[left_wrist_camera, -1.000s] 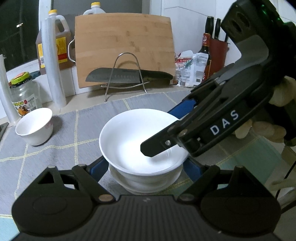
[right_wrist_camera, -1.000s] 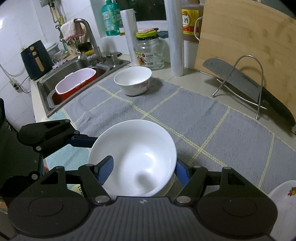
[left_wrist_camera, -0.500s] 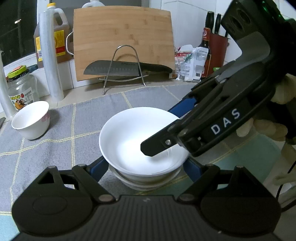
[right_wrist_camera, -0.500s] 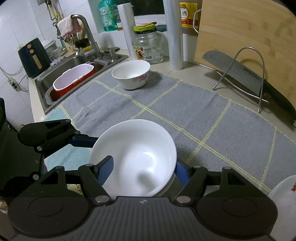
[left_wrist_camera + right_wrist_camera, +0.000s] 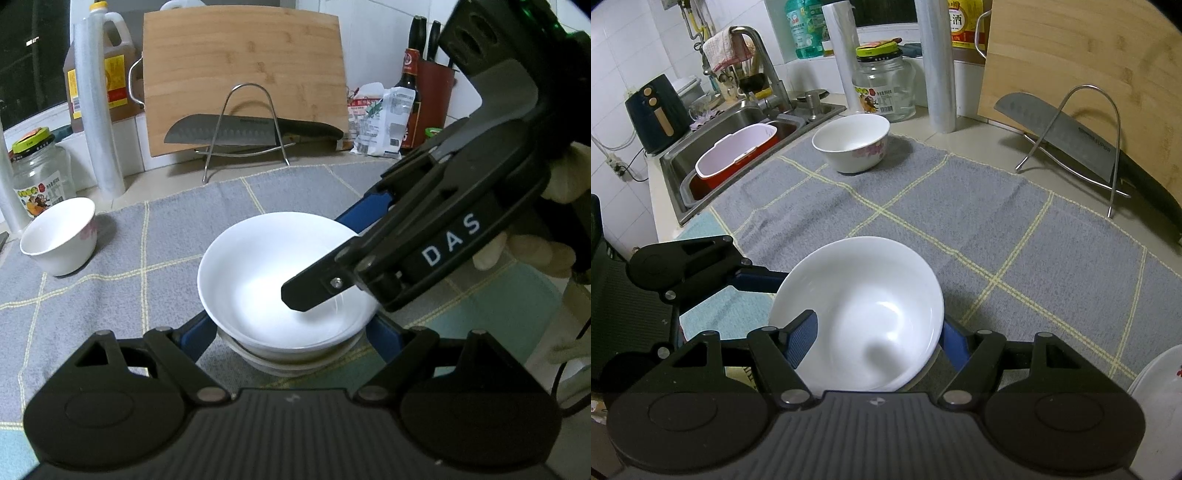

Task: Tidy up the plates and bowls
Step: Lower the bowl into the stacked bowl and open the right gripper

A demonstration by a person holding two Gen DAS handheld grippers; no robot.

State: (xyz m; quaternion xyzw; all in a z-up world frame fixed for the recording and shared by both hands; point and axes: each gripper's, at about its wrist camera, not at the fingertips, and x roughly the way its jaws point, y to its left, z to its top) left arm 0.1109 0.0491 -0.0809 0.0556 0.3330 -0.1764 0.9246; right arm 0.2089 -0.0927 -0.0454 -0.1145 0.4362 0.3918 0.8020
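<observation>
Left wrist view first: my left hand-held gripper [image 5: 291,332] has its blue pads spread on either side of a white bowl [image 5: 284,280] that sits nested in a lower bowl [image 5: 288,360] on the grey checked mat [image 5: 110,295]. I cannot tell whether those pads touch the stack; they look apart. My right hand-held gripper [image 5: 354,254] comes in from the right with "DAS" in white letters on its body. One black finger reaches inside the white bowl and a blue pad lies outside the rim, so it is clamped on the bowl's wall.

A small bowl [image 5: 59,236] with a pink flower print stands well apart at the far left of the mat. Behind it are a glass jar [image 5: 40,173] with a green lid and a cartoon label too small to read, a roll of cling film [image 5: 98,110], and an oil jug [image 5: 110,74] with a yellow label. A bamboo cutting board [image 5: 240,74] leans against the wall, with a knife [image 5: 240,129] resting on a wire stand [image 5: 251,125] in front of it. The blade bears printing I cannot read in this view. A dark bottle [image 5: 410,96] with a red cap label stands beside printed packets.

From the right wrist view, the white bowl [image 5: 860,314] fills the space between my right hand-held gripper's [image 5: 868,339] pads, one ribbed blue pad inside the rim at left. The knife [image 5: 1071,140] blade reads "SUPOR". The jug's yellow label shows the character "酒". The sink [image 5: 720,140] holds a red-and-white tub [image 5: 735,155]. A plate [image 5: 1156,398] edge shows at lower right.
</observation>
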